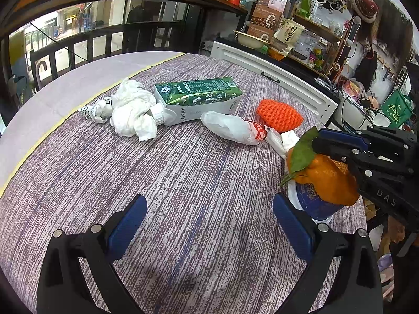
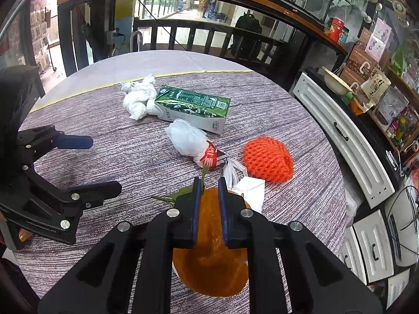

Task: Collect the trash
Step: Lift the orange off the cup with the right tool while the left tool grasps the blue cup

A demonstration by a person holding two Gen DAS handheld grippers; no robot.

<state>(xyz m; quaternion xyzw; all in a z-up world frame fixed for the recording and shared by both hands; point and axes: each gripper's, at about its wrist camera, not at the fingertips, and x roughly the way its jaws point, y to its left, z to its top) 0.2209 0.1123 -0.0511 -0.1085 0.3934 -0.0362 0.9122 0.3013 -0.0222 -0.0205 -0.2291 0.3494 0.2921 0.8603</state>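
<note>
My right gripper (image 2: 209, 187) is shut on an orange with a green leaf (image 2: 209, 261), held above a blue and white cup (image 1: 316, 205) at the table's right edge; the orange also shows in the left wrist view (image 1: 327, 183). My left gripper (image 1: 209, 204) is open and empty over bare tablecloth. A green milk carton (image 1: 199, 99) lies on its side at the far middle. Crumpled white tissue (image 1: 131, 112) lies left of it. A white plastic bag with a red band (image 1: 235, 128) lies in front of the carton.
An orange crocheted piece (image 1: 279, 115) lies beside the bag. A folded white paper (image 2: 248, 188) sits by the orange. The round table (image 1: 183, 183) has a striped purple cloth. A white cabinet (image 2: 345, 136) and cluttered shelves stand right of it.
</note>
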